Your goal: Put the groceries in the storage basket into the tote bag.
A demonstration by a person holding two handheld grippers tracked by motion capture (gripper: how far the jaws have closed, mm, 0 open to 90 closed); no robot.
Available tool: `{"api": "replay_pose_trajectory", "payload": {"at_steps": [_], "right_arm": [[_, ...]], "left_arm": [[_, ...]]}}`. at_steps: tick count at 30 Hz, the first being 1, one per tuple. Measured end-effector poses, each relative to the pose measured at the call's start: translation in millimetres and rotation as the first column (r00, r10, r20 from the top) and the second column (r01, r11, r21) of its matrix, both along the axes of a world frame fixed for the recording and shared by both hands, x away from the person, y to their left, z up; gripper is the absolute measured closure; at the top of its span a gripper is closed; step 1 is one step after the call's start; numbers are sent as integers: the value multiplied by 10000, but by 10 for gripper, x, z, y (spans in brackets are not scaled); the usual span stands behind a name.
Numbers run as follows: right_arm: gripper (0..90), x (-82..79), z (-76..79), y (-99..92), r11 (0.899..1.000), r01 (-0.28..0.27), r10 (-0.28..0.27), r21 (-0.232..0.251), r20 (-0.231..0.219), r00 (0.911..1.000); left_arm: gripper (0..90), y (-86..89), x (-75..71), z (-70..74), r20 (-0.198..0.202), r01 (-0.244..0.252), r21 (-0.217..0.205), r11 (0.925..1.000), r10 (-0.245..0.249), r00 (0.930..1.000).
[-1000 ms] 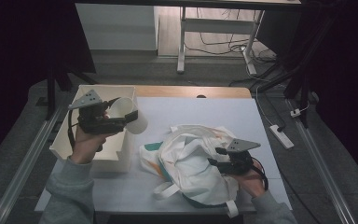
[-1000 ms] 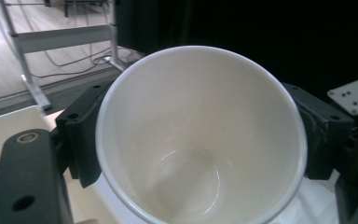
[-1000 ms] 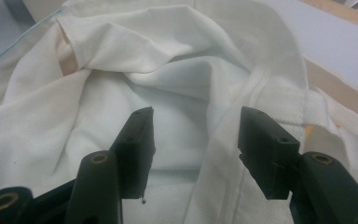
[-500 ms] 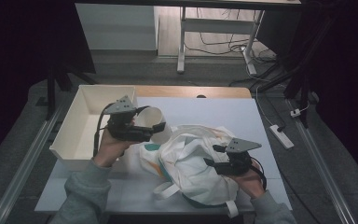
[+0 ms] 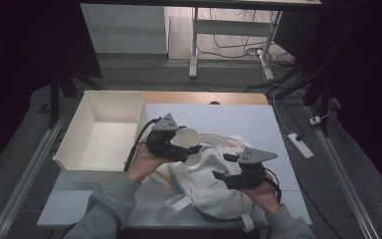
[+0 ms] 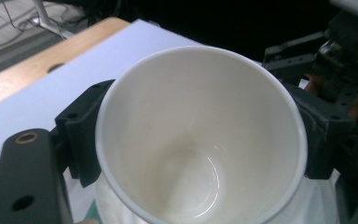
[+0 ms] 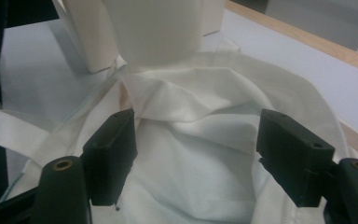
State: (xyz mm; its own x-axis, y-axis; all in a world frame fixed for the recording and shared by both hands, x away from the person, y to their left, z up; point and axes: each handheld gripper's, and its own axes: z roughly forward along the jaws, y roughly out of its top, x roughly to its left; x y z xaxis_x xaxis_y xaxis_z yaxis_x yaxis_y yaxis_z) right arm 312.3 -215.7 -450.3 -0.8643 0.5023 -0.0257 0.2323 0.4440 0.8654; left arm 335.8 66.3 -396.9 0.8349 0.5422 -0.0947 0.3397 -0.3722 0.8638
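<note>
Left tool (image 5: 181, 149) gripping cup (image 5: 188, 139), hovering just over bag (image 5: 214, 174); right tool (image 5: 229, 167), just opening, empty-jawed, sitting nearer bag's mouth.

The cup (image 5: 188, 141) is plain white, inside and out. The cloth bag (image 5: 206, 181) is off-white with a teal edge at 6 o'clock. The bin (image 5: 69, 158) is cream; the table (image 5: 238, 117) pale grey-white with a wooden strip at 12 o'clock.

Grey sweatshirt sleeves (image 5: 110, 206), black left gripper (image 5: 181, 150) and right gripper (image 5: 227, 167), grey triangular top plates, trailing black cables, brass-ringed screw holes
</note>
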Motion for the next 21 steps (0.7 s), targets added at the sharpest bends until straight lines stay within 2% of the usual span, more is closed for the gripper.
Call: {"api": "replay_pose_trajectory", "payload": {"at_steps": [7, 21], "right_arm": [[210, -22, 6, 103, 10000, -27, 27, -61, -100, 9999], [156, -9, 10, 321, 9999, 136, -135, -67, 65, 9999]], "left_arm": [[198, -160, 57, -155, -368, 283, 264, 9993, -274, 9989], [197, -429, 31, -253, -484, 908, 506, 9946, -884, 9949]]}}
